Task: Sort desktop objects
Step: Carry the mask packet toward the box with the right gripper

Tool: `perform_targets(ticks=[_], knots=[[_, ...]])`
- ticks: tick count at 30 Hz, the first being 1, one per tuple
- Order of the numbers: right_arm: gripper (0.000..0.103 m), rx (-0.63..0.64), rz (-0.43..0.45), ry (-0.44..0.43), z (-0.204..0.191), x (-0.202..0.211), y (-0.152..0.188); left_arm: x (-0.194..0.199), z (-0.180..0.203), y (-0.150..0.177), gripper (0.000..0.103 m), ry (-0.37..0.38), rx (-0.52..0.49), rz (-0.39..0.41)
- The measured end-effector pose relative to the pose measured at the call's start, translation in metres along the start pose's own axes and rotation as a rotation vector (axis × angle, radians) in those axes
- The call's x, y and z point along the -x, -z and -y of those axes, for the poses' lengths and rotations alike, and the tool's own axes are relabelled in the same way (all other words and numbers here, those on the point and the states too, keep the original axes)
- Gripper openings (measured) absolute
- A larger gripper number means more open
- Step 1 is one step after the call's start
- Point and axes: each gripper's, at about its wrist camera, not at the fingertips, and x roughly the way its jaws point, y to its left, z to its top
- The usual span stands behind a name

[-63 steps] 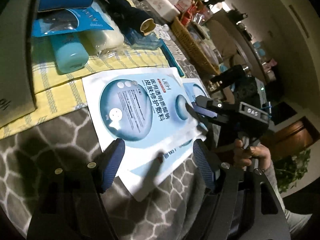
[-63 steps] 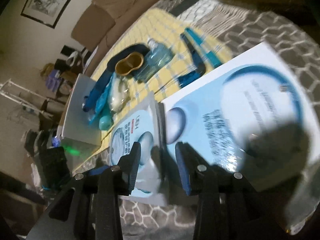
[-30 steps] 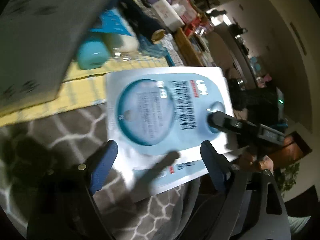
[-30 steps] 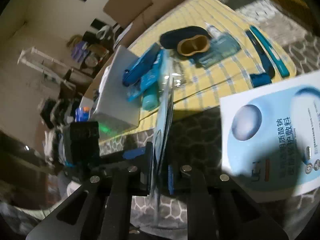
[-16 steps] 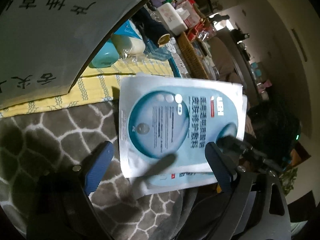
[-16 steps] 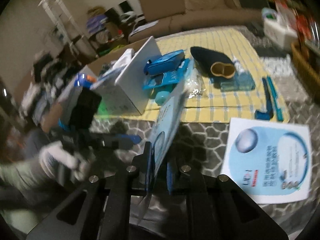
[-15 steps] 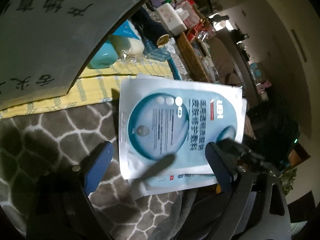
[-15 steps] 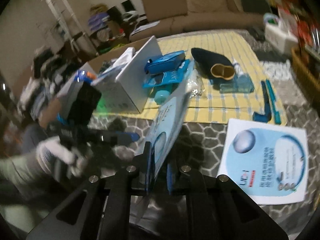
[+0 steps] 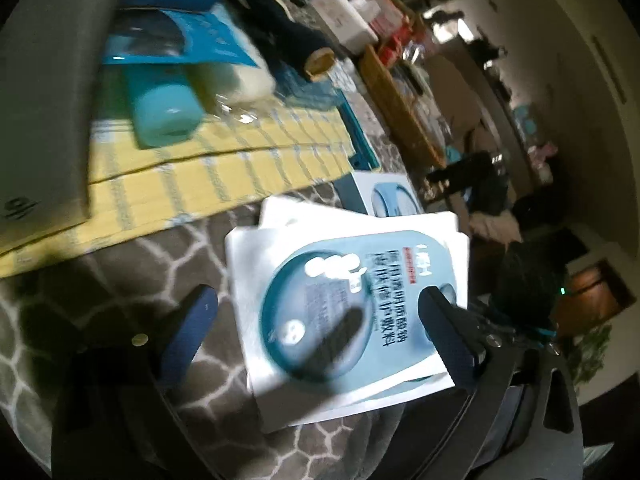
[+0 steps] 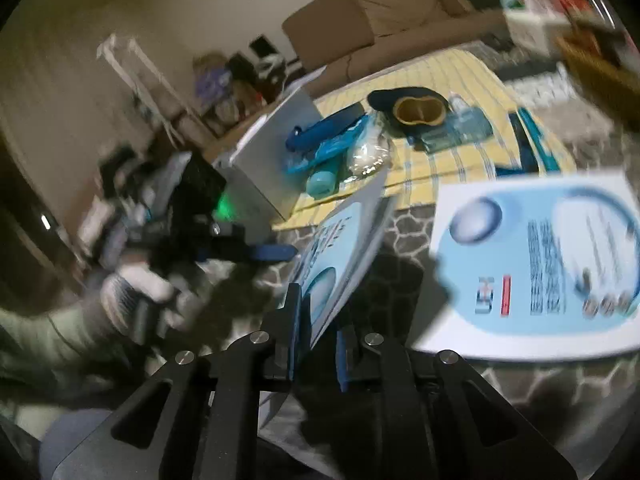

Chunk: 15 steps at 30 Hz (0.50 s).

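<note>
Grey honeycomb-patterned surface — yellow checked cloth and flat face-mask sachet directly on it

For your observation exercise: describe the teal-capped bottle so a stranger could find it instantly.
Start at the yellow checked cloth. Beside the grey box lies a small pile of toiletries. The teal-capped bottle lies on its side there, cap toward the camera, next to a cream-coloured item in clear wrap.
</note>
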Motion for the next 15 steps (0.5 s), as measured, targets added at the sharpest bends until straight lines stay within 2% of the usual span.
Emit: perform_targets(ticks=[6,10,13,15], knots=[[0.014,-0.150,0.086,-0.095,0.027,0.018,0.003,-0.023,0.023,-0.003,0.101,-0.038,-0.037,-0.073],[0.014,-0.224,0.150,-0.100,0.045,0.037,-0.006,-0.043,0.042,-0.005,0.100,0.024,-0.015,-0.105],[0.014,-0.256,0.128,-0.002,0.060,0.042,-0.016,-0.057,0.066,-0.009,0.100,0.059,-0.053,-0.102],[0.014,-0.239,0.093,0.097,0.071,0.042,-0.017,-0.065,0.078,-0.010,0.100,0.056,-0.082,-0.109]])
